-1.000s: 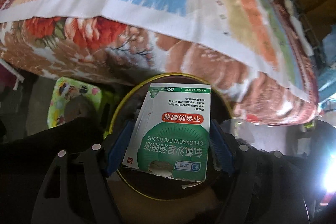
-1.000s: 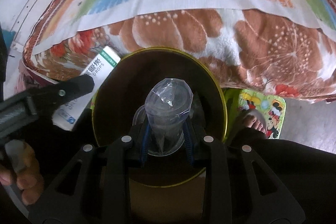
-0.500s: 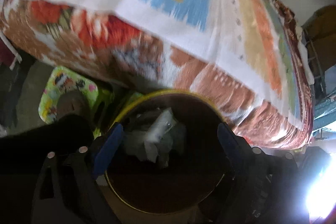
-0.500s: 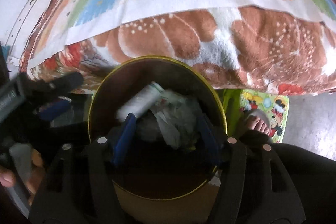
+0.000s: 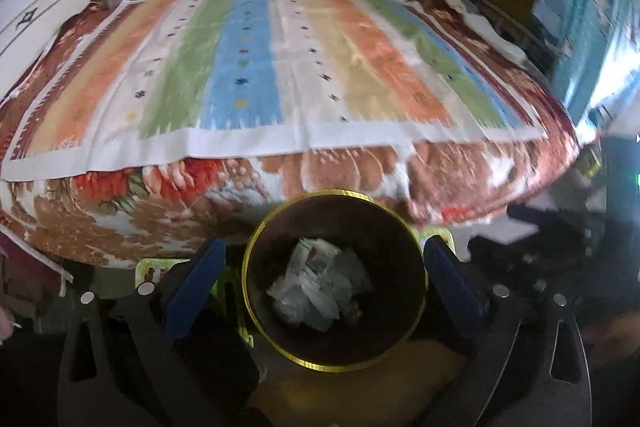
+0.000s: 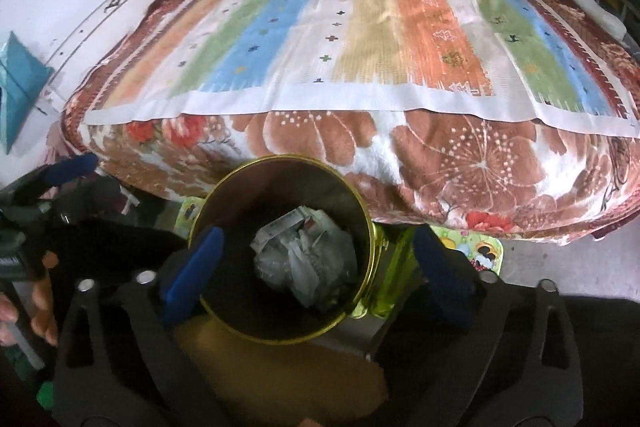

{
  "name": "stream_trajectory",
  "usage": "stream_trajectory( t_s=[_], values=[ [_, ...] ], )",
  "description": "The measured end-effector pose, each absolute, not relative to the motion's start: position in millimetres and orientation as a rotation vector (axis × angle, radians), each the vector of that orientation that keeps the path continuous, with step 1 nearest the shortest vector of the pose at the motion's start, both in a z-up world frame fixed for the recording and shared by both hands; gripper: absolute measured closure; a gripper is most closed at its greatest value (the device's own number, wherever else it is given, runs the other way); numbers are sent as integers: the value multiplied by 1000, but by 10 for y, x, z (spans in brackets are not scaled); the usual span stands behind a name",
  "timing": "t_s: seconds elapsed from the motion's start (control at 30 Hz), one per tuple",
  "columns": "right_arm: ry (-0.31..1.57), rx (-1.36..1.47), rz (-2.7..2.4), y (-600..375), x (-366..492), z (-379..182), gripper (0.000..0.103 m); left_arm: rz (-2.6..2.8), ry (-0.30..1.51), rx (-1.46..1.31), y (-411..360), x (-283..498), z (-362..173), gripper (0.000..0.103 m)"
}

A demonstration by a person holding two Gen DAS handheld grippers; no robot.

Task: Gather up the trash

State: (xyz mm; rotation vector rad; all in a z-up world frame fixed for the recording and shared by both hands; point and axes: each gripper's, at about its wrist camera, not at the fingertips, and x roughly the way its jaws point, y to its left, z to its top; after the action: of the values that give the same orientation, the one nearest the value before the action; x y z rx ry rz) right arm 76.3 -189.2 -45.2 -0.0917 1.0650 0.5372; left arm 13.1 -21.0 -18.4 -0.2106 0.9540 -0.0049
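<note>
While both sets of tongs hang over the bin, their blue pads are spreading wider and nothing sits between them. Left tongs [image 5: 320,267] frame the gold-rimmed bin [image 5: 256,259] from above, pads clear of it on either side. Right tongs [image 6: 316,259] do the same from the other angle, released and empty. Down in the dark bin lies the trash [image 5: 320,291], a crumpled heap of clear plastic and white paper with a bit of green print. Just behind the bin rises the bed [image 5: 360,171] with its floral blanket, and a striped cloth [image 5: 256,67] lies flat on top.
</note>
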Motion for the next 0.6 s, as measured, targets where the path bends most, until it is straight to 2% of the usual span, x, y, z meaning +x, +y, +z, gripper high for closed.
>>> stream_trajectory(
  t_s=[0.6],
  values=[
    [1080, -147, 617, -1881, 453, -435, 9, -19, 990, -217, -247, -87, -318, 6]
  ],
)
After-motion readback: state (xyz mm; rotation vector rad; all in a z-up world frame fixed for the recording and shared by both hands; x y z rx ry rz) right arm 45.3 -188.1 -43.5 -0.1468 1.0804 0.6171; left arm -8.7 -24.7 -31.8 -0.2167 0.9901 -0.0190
